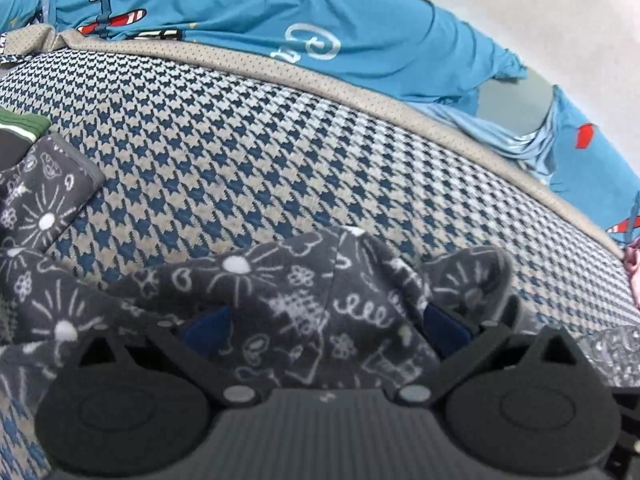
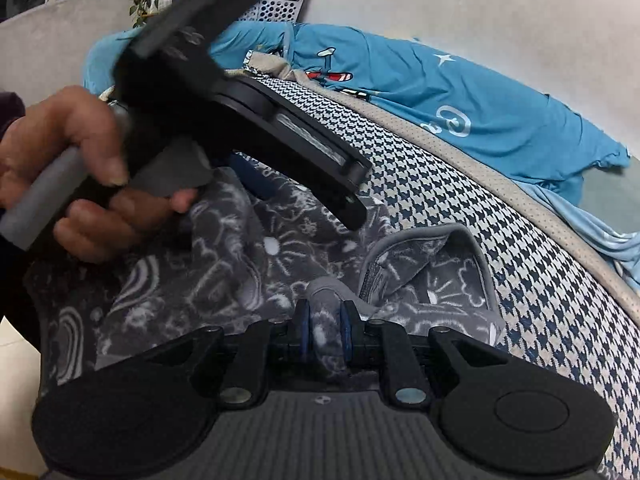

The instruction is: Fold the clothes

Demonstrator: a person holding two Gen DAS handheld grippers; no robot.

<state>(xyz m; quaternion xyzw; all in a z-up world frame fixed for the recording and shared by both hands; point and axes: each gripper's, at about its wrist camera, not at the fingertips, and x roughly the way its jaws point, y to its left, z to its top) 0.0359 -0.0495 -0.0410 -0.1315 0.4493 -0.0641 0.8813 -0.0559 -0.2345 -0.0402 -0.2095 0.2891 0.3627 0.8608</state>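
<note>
The grey garment is spread on the houndstooth surface. A fold is clamped in the right tool; cloth is bunched between the left tool's wide-set pads.

R tongs pinched narrow; L tongs wide; L hand grips handle.

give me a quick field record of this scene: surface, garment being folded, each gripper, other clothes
surface: houndstooth cushion with a beige edge
garment: grey doodle-print fleece, crumpled
left gripper: fleece bunched between its fingers; grip not clear
right gripper: shut on a fold of the fleece
left hand: gripping the left gripper's handle
other clothes: blue printed garment behind the cushion
</note>
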